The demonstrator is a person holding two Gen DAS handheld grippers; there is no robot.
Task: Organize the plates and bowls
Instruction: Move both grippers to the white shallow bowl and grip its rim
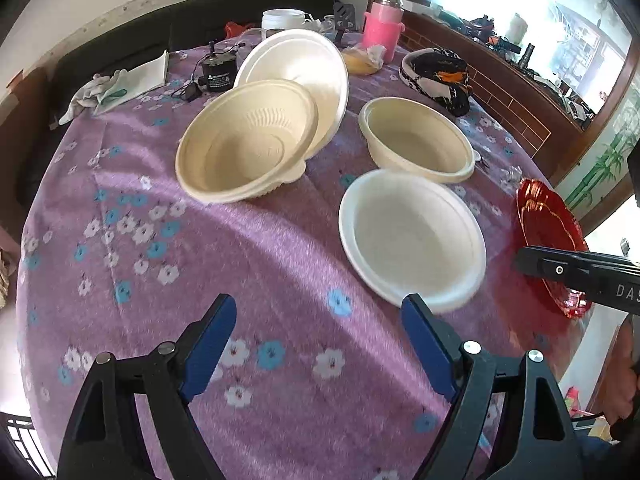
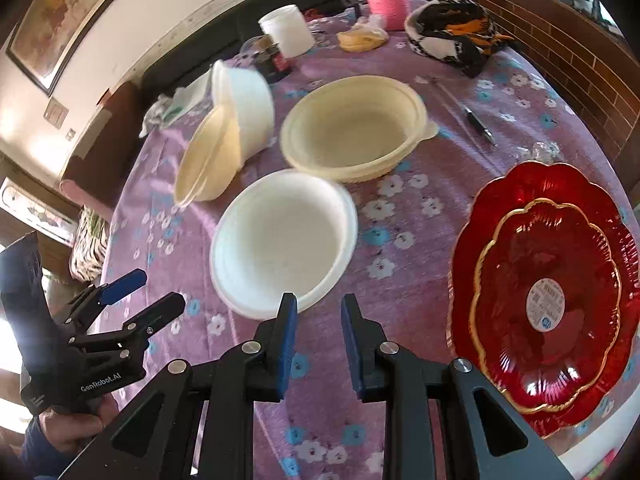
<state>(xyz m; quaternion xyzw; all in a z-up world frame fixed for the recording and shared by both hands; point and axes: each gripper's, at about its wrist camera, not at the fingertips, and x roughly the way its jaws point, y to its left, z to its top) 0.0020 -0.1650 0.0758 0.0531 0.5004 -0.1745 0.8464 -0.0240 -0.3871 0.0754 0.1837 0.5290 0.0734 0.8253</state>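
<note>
A white bowl [image 1: 412, 236] [image 2: 284, 240] sits upright nearest me on the purple flowered tablecloth. Behind it stands a cream bowl [image 1: 418, 138] [image 2: 352, 126]. To the left, a cream bowl [image 1: 244, 148] [image 2: 208, 156] lies tilted against a white bowl [image 1: 304, 68] [image 2: 244, 104] on its side. Two red plates with gold rims [image 2: 544, 292] [image 1: 548, 240] lie stacked at the right. My left gripper [image 1: 318, 340] [image 2: 156, 292] is open and empty, just left of the near white bowl. My right gripper [image 2: 318, 320] is open with a narrow gap, empty, just before that bowl's near rim.
At the table's far side stand a pink bottle [image 1: 382, 26], a white jar [image 2: 288, 30], a dark jar [image 2: 274, 60], a patterned cap [image 2: 456, 34] and a cloth [image 1: 120, 84]. A pen [image 2: 480, 124] lies right of the cream bowl. A brick ledge [image 2: 560, 40] borders the right.
</note>
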